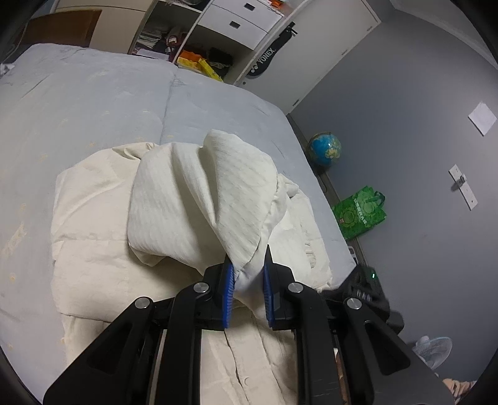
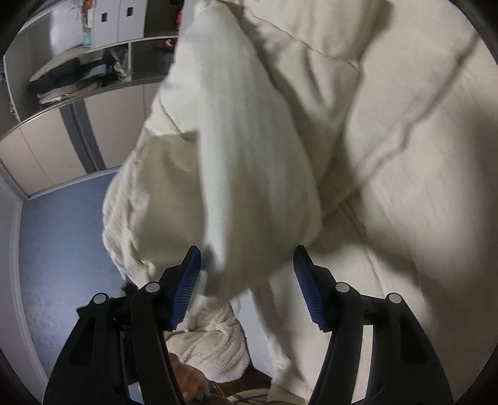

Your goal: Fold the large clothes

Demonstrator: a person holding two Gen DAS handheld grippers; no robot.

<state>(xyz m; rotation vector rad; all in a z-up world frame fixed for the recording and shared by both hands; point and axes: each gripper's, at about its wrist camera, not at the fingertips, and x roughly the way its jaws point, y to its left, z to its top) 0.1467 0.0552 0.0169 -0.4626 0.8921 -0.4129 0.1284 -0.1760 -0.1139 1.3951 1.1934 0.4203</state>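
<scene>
Left tool: jaws nearly closed, blue pads pinching a narrow fold of the cream jacket. The gripped fold rises from the pads into a lifted hump of lining fabric directly ahead of the tool. The rest of the garment lies spread beneath and around it on the bed, which is covered in pale blue-grey bedding. The jacket occupies the near part of the bed, close to its right-hand edge as the left wrist view shows it.

Right tool: jaws standing well apart. A hanging bulk of the same cream jacket sits between the pads and above them. The fabric brushes the left-hand pad; the other pad stands clear of it. No firm pinch is visible, and the picture is blurred at the cloth. More quilted panels of the garment fill the right of this view.

Surroundings: a globe and a green bag stand on the floor beside the bed, along a grey wall. White shelving stands beyond the far end of the bed.
</scene>
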